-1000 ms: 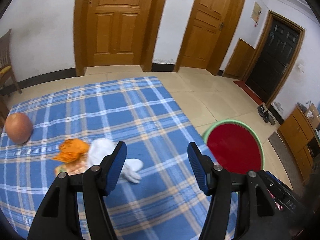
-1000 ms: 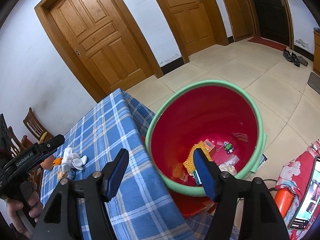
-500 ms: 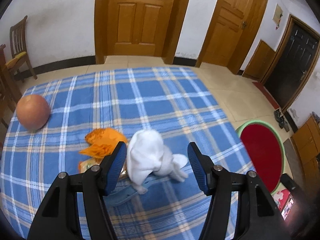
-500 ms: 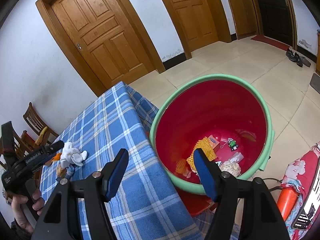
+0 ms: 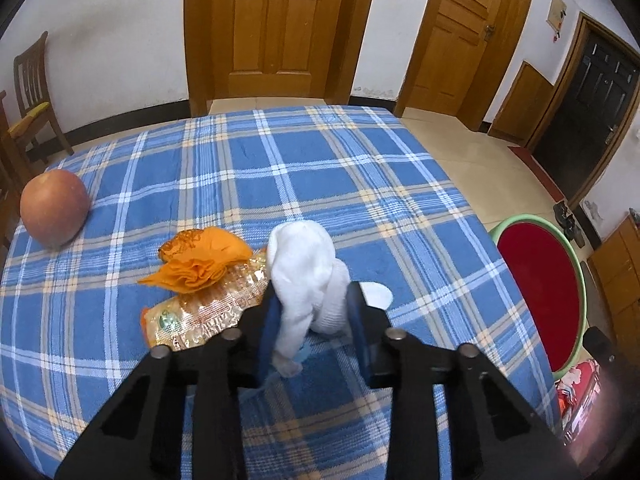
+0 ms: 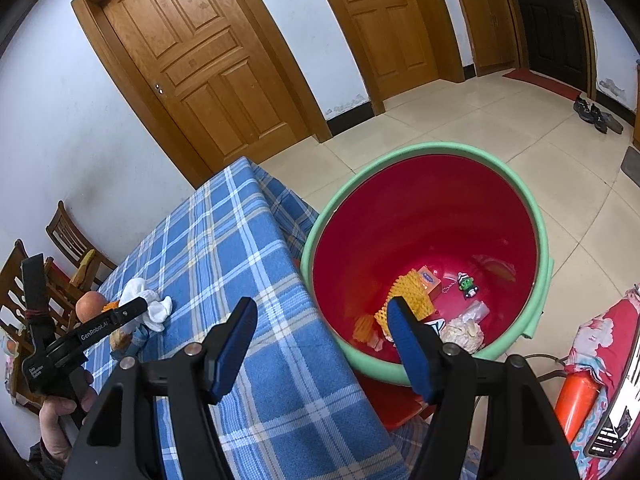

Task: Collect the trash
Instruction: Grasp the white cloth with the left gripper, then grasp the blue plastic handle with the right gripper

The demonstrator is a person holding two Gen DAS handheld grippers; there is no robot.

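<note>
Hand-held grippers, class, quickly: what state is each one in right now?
Left hand-held gripper: closing around the white sock; firm grip cannot be told.
Right hand-held gripper: open, empty.

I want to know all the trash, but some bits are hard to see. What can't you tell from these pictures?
- Left wrist view: the white sock covers part of the shiny wrapper; its print is too blurred to read.
- Left wrist view: a blue thing under the sock is mostly hidden.
- Right wrist view: the right hand-held gripper blocks some trash in the red bucket.
- Right wrist view: the left hand-held gripper hides the orange paper.
</note>
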